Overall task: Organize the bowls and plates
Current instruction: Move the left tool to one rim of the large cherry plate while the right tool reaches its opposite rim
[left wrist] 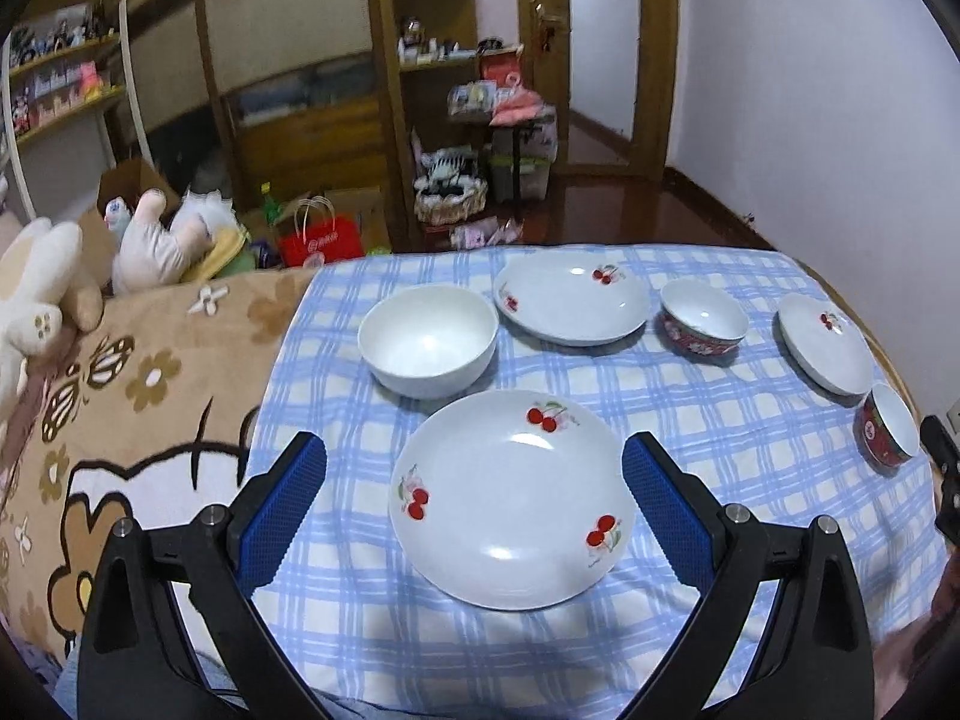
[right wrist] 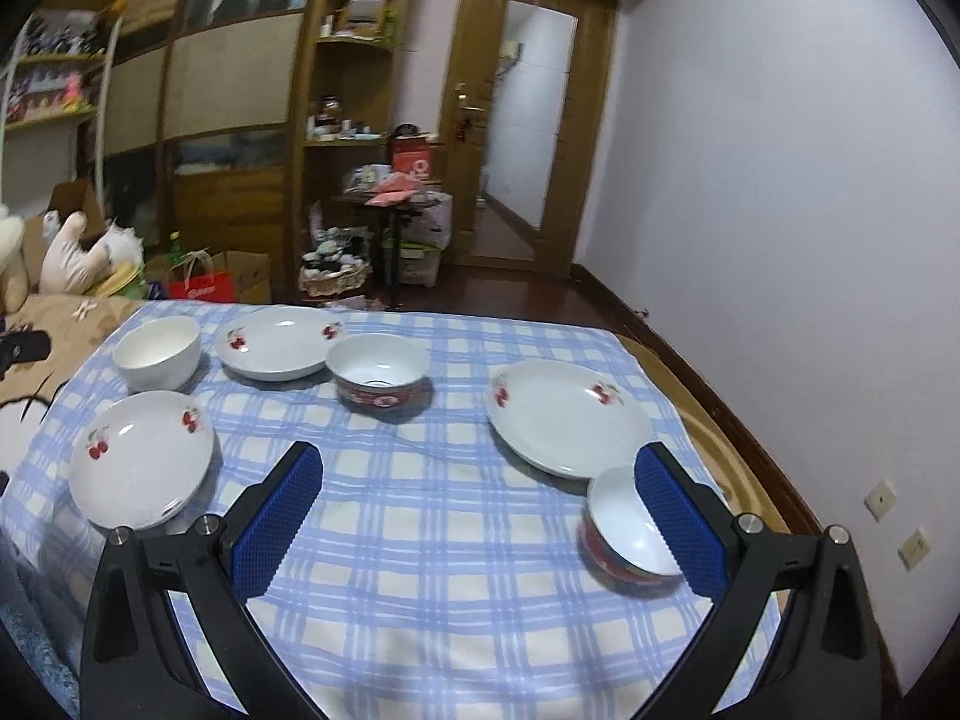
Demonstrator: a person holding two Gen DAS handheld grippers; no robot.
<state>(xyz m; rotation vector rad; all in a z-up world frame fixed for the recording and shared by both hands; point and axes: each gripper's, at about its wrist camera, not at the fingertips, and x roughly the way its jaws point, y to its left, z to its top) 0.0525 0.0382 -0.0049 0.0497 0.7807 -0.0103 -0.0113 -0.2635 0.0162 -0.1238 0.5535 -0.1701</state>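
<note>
You get dim, cool indoor light with overhead glints on the near plate (left wrist: 510,501). Fisheye bends the edges; shelves blur slightly.

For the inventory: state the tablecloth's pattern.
Blue-and-white checked tablecloth, clearest in the right wrist view.

No readable text anywhere: the red bag (left wrist: 322,240) carries a white logo, too blurred to make out, and the plates show only cherries.

Both wrist views look forward and down, close over the same checked cloth (left wrist: 690,420), sharing its dishes.
</note>
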